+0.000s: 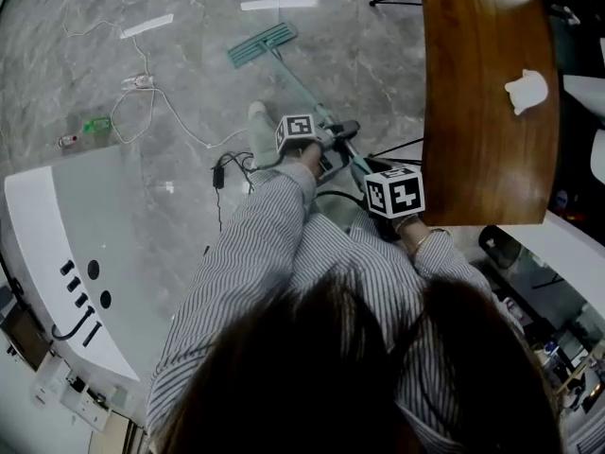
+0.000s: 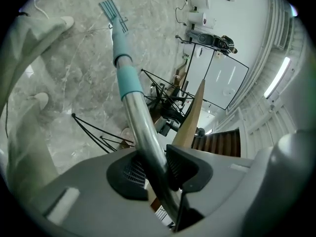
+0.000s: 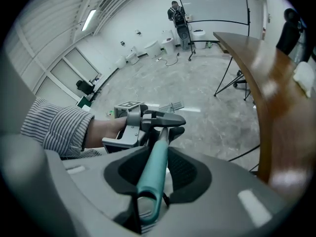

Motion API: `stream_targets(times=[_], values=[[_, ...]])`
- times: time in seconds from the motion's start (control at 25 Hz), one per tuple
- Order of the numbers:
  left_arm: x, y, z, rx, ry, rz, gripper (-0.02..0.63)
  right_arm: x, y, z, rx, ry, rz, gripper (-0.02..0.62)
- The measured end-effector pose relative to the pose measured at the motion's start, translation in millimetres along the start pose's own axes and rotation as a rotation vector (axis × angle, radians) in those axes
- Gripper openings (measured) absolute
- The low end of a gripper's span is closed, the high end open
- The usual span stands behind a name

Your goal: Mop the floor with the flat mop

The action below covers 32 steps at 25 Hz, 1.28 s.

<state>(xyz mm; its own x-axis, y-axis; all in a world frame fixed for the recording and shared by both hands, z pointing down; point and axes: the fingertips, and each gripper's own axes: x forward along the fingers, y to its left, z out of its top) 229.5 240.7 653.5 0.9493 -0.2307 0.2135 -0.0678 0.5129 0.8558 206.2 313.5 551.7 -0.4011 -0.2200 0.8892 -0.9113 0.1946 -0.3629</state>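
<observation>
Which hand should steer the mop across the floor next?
Left, probably. The left gripper is shut on the metal pole lower down, nearer the mop head, so it can guide it. The right gripper is shut on the teal handle end, better for pushing.

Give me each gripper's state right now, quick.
Left gripper: shut on the mop pole.
Right gripper: shut on the mop handle.

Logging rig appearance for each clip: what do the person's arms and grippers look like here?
Both arms wear long sleeves with fine grey-and-white stripes. The left gripper and right gripper have light grey bodies with black ribbed pads. Each carries a white cube printed with black square markers.
</observation>
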Motion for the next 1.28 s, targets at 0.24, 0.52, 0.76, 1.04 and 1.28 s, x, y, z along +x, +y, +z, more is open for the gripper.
stream_targets(times=[0.24, 0.52, 0.76, 1.04, 1.28], values=[[-3, 31, -53, -0.027, 0.004, -0.018, 0.100, -18, 0, -59, -0.012, 0.024, -0.014, 0.117], [-10, 56, -92, -0.042, -0.026, -0.047, 0.092, -28, 5, -107, -0.003, 0.044, -0.018, 0.117], [-5, 70, -128, -0.041, 0.044, -0.030, 0.089, -42, 0, -139, 0.064, 0.058, -0.007, 0.116], [-10, 76, -136, -0.031, 0.092, 0.005, 0.091, -43, 6, -146, 0.087, 0.068, 0.000, 0.115], [-14, 74, -136, -0.036, 0.102, 0.013, 0.091, -41, 11, -145, 0.097, 0.074, 0.015, 0.117]])
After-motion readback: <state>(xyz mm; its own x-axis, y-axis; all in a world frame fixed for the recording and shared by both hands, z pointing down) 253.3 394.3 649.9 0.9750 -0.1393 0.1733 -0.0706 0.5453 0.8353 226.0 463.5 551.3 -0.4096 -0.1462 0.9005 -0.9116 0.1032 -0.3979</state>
